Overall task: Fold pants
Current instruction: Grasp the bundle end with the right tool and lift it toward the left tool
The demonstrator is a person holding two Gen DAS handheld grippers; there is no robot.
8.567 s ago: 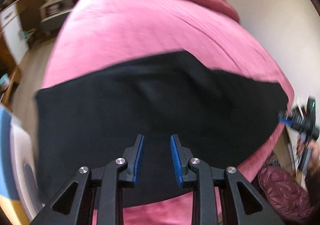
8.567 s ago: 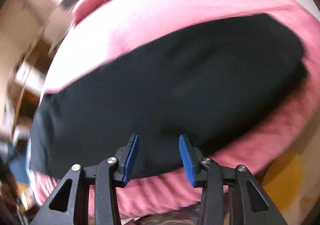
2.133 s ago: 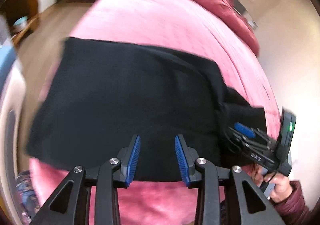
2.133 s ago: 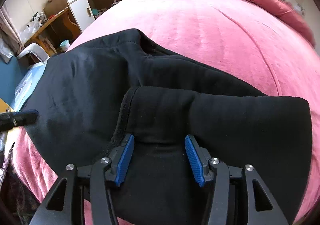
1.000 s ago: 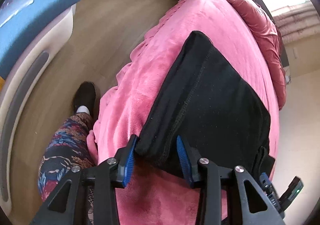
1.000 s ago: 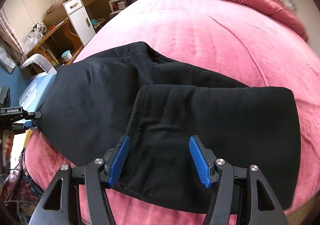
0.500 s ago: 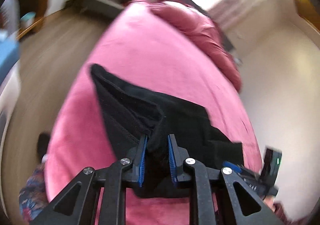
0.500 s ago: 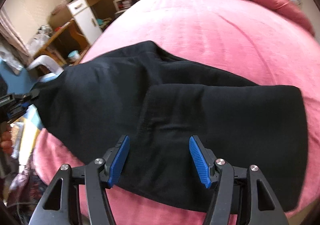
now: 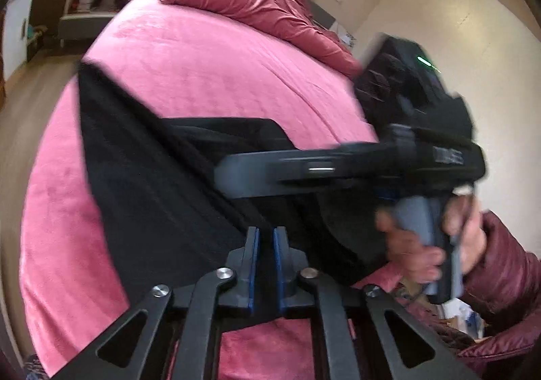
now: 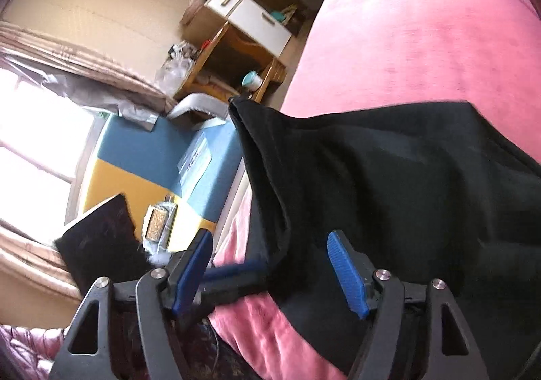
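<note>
Pink bed | left hand-held gripper closing, now pinching lifted pants | right opening, empty

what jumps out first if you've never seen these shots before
The black pants stand out most, spread dark across the pink bed cover, with one edge pinched in the closing left gripper at the bottom of its view. The right gripper, jaws opening, frames the pants' near edge without pressing on it. Beside the bed, a bright blue and yellow mat and a wooden desk catch the eye.
</note>
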